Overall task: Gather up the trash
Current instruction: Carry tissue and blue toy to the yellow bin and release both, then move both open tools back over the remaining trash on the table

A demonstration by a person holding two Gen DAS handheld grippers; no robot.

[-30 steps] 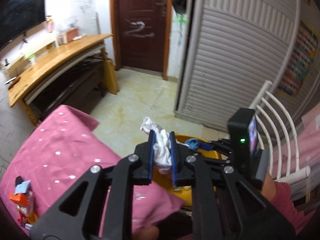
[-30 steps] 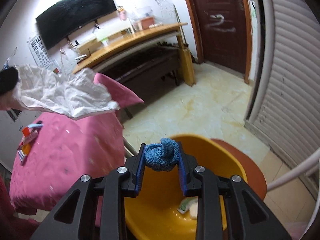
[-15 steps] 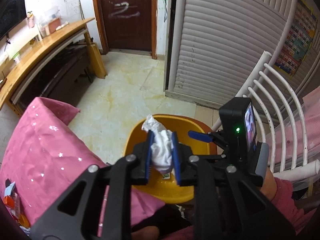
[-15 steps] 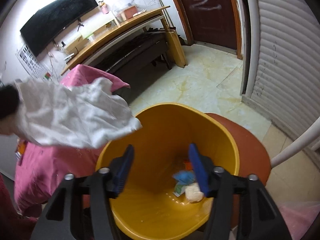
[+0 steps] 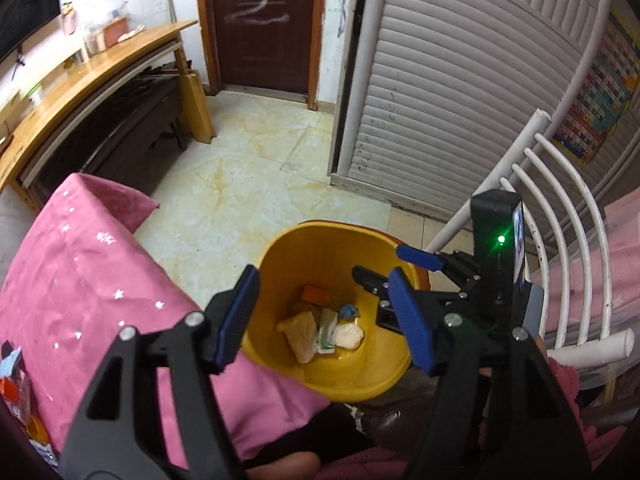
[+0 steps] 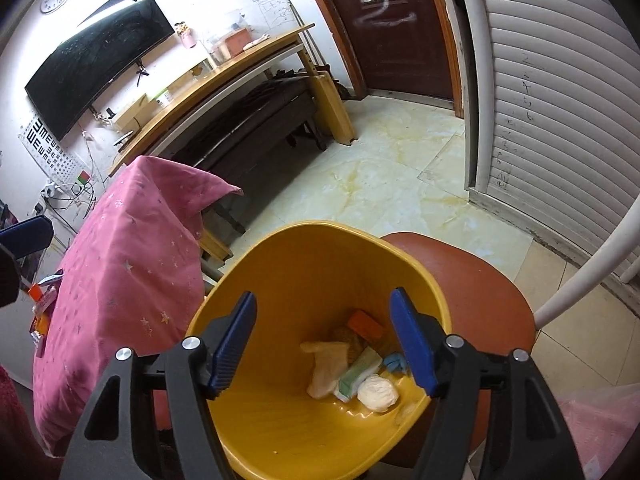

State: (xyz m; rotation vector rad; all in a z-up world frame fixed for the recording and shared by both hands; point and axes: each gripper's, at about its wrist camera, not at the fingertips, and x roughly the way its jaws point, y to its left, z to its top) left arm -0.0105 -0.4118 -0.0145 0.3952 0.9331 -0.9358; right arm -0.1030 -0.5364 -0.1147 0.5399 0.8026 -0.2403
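A yellow bin [image 5: 296, 248] [image 6: 304, 264] stands directly below both grippers. In its bottom lie a pale crumpled tissue [image 5: 300, 334] [image 6: 326, 364], a blue knit scrap [image 5: 349, 312] [image 6: 396, 362], a white wad [image 6: 377, 392], a green-white packet [image 6: 358, 372] and an orange piece [image 6: 365, 326]. My left gripper [image 5: 323, 280] hovers over the bin's mouth, its jaws opening with nothing between them. My right gripper [image 6: 323, 300] [image 5: 384, 264] hangs beside it at the bin's right rim, jaws also opening and empty.
A table under a pink starred cloth [image 5: 80, 280] [image 6: 128, 248] touches the bin's left side, with wrappers [image 5: 16, 380] at its near-left edge. The bin sits on a red-brown stool [image 6: 472, 280]. White chair bars [image 5: 560, 208] rise on the right. Tiled floor, a wooden desk and a door lie beyond.
Both grippers came down over the bin and opened. The white tissue left my left gripper and the blue knit scrap left my right one; both now lie in the bin.
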